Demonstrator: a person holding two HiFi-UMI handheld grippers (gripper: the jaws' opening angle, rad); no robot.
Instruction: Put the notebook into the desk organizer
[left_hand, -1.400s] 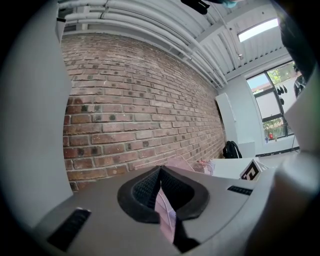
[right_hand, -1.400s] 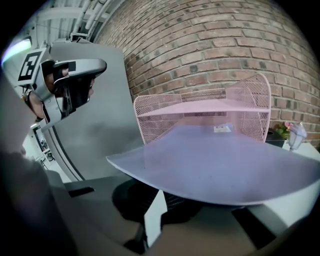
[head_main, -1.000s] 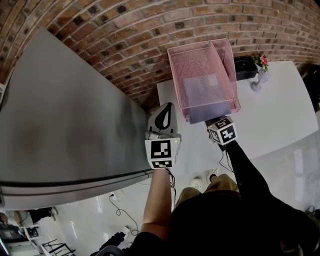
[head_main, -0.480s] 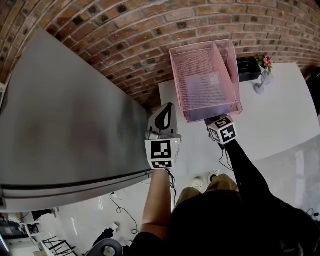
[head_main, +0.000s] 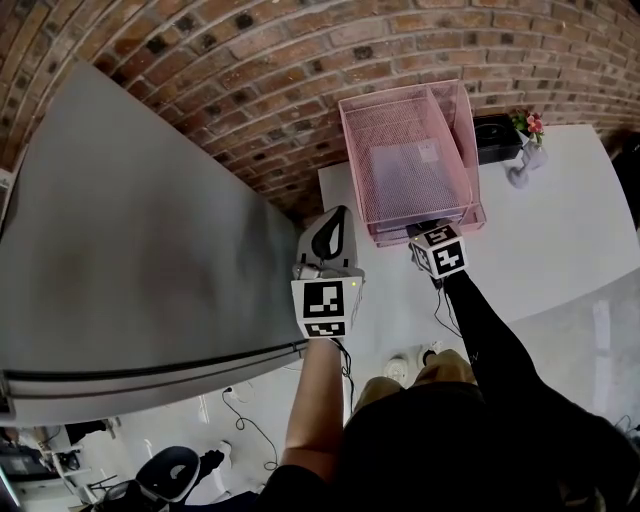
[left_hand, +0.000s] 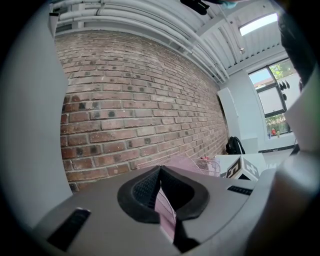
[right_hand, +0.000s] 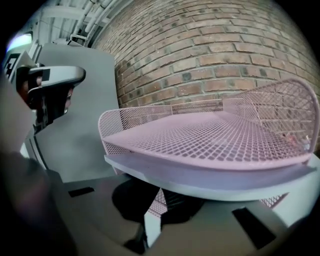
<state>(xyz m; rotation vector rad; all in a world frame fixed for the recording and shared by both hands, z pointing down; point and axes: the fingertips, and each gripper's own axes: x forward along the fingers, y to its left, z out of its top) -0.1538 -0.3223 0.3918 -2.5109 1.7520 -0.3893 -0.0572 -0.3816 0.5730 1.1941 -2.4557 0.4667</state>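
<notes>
Inside pink organizer (head_main: 396, 108), apparently the notebook (head_main: 410, 185)

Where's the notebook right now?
Right gripper view: the notebook lies under the mesh shelf of the pink desk organizer, its near edge poking out above the right gripper. In the head view that is right of centre, on the white table.

Desk organizer (head_main: 405, 130) formed of pink-coated metal mesh, notebook (right_hand: 210, 177) faced with a smooth matt lavender cover, wall (head_main: 250, 80) laid in rough red brick, desk (head_main: 560, 220) finished in smooth white, left gripper (left_hand: 161, 187) moulded in matt grey plastic with black ribbed lining.
</notes>
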